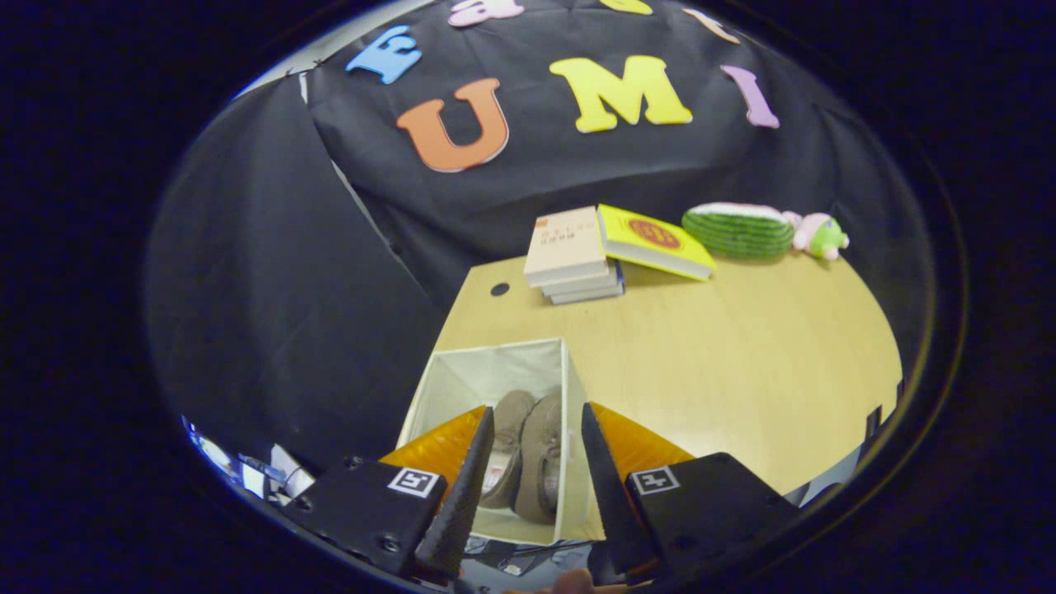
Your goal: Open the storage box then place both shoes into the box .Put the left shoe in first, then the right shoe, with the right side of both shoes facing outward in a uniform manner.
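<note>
Both shoes sit in the open storage box, tongs hang apart and empty above: placement looks done, only withdrawal remains.

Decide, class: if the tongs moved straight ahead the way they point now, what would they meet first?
Most likely the two brown suede shoes lying side by side inside the open white fabric storage box. The tongs stand open, holding nothing, just above the box; depth is unclear.

shoes: heels and toes partly covered by the gripper fingers, which stood apart with nothing pressed
box: near wall mostly behind the fingers
book stack: cover text too small to read
plush toy: tiny, couldn't really tell what it was
</note>
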`<state>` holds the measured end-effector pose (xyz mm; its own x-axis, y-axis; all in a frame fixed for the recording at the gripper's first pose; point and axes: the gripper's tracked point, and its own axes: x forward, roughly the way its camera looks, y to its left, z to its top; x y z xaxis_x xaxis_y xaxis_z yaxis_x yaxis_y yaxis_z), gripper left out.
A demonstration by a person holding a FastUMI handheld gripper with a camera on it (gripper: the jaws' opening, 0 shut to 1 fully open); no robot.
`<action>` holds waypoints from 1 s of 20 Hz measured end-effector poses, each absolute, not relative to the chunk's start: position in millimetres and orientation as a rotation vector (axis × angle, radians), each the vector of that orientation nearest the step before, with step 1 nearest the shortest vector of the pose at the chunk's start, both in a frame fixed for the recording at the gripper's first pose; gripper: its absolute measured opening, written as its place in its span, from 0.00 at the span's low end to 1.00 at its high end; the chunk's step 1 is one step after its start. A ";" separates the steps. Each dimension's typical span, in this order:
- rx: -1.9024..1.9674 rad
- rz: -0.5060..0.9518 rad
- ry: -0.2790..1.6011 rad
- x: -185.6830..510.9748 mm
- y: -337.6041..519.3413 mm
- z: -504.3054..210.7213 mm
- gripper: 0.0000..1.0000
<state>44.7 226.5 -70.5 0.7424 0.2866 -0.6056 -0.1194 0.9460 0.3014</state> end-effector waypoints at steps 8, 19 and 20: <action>0.132 0.119 0.084 33.0 158.1 36.2 0.99; 0.112 0.078 -0.013 -27.5 97.9 4.1 1.00; 0.103 0.077 -0.032 -33.4 96.6 2.1 1.00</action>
<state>-33.4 96.6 2.1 0.9965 0.0755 0.0363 -0.0788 0.9917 0.1018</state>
